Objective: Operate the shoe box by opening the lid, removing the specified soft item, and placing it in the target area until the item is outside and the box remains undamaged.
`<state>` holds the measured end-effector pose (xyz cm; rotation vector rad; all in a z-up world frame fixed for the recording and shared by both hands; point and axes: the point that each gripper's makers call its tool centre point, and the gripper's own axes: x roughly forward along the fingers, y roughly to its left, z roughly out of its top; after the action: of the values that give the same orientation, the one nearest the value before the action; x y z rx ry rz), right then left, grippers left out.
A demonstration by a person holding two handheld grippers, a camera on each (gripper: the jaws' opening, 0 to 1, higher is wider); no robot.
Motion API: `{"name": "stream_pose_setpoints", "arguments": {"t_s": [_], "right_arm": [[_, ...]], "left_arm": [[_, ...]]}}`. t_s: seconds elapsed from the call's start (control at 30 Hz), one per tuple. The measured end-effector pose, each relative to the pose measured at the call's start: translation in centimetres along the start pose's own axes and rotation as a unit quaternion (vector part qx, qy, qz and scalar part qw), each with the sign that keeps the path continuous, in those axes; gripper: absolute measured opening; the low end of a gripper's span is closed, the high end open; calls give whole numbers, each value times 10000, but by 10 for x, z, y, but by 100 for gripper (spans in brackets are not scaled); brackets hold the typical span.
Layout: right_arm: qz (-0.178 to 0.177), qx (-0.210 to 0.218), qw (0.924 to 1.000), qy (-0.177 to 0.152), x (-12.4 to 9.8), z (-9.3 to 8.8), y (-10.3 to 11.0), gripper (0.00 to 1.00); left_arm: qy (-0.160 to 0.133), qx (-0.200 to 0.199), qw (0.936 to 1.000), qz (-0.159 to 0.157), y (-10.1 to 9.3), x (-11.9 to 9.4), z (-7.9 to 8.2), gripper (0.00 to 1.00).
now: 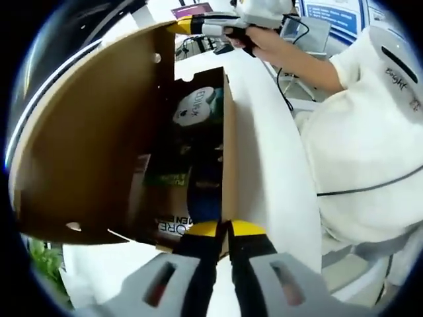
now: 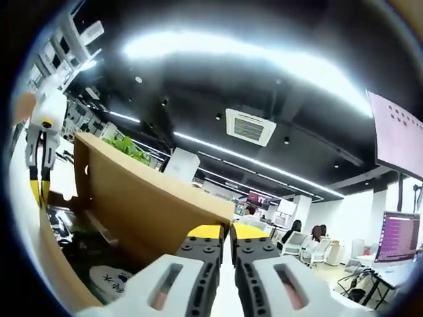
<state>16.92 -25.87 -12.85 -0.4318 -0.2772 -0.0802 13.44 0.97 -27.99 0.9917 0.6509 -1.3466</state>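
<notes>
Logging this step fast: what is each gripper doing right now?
Left gripper: shut on the shoe box's front wall.
Right gripper: shut on the raised lid's edge.

Left gripper view: one box [image 1: 99, 145] with one raised lid, occupying the left and centre of the frame. Two grippers: one [image 1: 223, 230] at the bottom centre with two yellow-tipped jaws closed on the box wall, and a second [image 1: 192, 26] at the top centre, held in one hand [image 1: 254, 36]. One person in white at the right. Right gripper view: one ceiling vent [image 2: 250, 127] at centre; two screens [image 2: 396, 135] at the right edge; at least three seated people at the lower right.
</notes>
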Motion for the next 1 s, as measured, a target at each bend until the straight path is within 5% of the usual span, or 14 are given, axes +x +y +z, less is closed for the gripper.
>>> {"name": "stream_pose_setpoints", "arguments": {"t_s": [0.27,0.47,0.63,1.0], "right_arm": [[149,315,9993,-127,13,4,-3,2],[110,409,9990,-141,21,5,-4,1],[161,1010,9947,-83,23,3,-7,1],[220,1114,9934,137,40,4,-9,0]], "left_arm": [[283,-496,9963,-639,1,2,-1,1],[266,-212,9984,-452,-2,2,-1,1],[209,-181,9988,-400,-2,2,-1,1],[181,-17,9994,-299,-1,2,-1,2]]}}
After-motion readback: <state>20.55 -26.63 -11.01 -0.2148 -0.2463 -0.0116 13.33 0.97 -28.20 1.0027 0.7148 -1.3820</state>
